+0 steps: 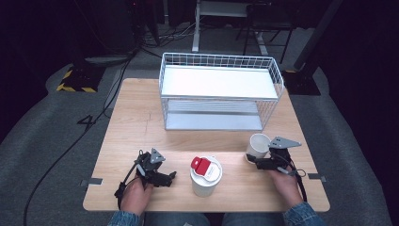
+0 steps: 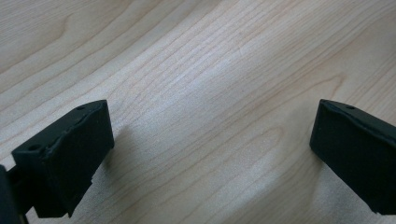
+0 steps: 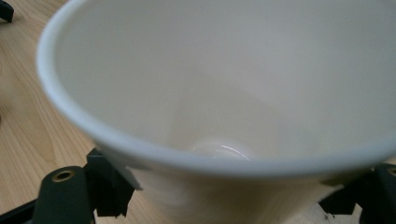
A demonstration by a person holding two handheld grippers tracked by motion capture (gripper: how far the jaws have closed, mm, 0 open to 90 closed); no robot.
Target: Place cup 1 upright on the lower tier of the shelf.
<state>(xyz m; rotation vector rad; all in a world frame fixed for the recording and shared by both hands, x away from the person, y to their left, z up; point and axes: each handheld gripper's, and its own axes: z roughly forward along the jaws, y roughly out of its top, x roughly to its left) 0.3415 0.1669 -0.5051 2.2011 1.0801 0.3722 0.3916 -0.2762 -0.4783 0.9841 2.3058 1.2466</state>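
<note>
A white paper cup (image 1: 258,146) stands near the table's right front, tilted a little, and my right gripper (image 1: 259,162) is shut on its lower wall. In the right gripper view the cup (image 3: 224,93) is empty inside, with a black jaw pressed against each side of it. A taller white cup with a white lid and red tab (image 1: 205,175) stands at the front middle, apart from both grippers. My left gripper (image 1: 170,178) rests low at the front left, pointing toward that lidded cup. Its jaws stand wide apart over bare wood (image 2: 210,93), nothing between them.
A white wire rack (image 1: 219,92) with two shelves stands at the back middle of the wooden table (image 1: 136,117). The table's front edge lies just under both hands. Dark floor, cables and chair legs surround the table.
</note>
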